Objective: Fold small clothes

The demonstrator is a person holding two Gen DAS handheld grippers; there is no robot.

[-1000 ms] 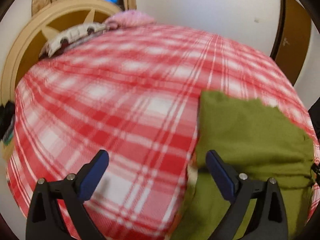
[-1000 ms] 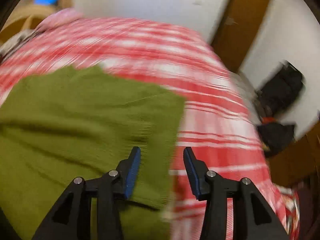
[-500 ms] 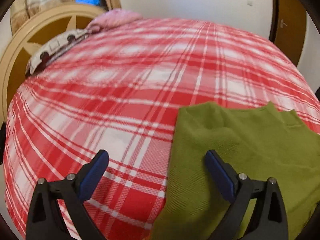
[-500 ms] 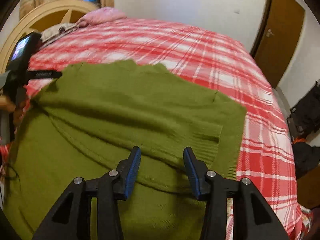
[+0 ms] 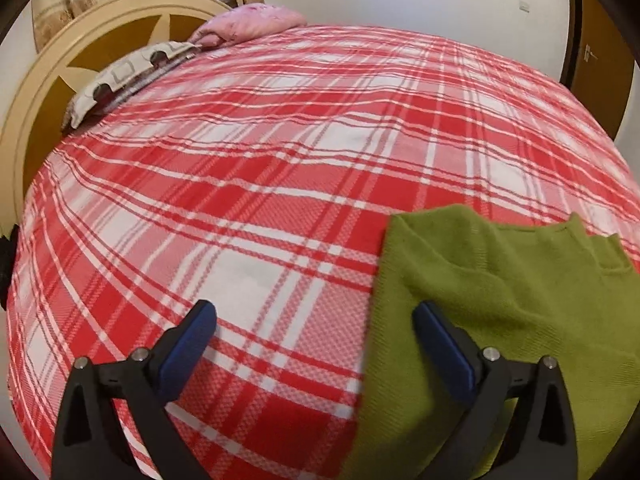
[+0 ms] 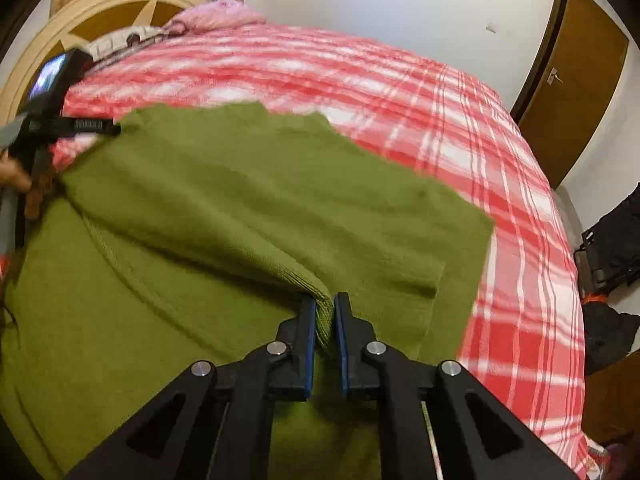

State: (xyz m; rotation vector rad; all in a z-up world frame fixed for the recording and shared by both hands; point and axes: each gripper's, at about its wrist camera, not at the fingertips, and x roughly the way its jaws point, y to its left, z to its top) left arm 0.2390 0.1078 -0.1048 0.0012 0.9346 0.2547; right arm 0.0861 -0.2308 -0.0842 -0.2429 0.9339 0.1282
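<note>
Right claw closing on sweater | plaid bed | door

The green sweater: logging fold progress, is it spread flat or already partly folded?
Partly folded: the green sweater has one layer lying doubled over another, its ribbed edge between the closing fingers of the right gripper.

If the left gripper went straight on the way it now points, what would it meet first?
Most likely the red plaid bedspread: the left gripper is open and angled down at it, with bare cover between its fingers. The green sweater has its edge just inside the right-hand finger, so that finger might brush it; depth is unclear.
</note>
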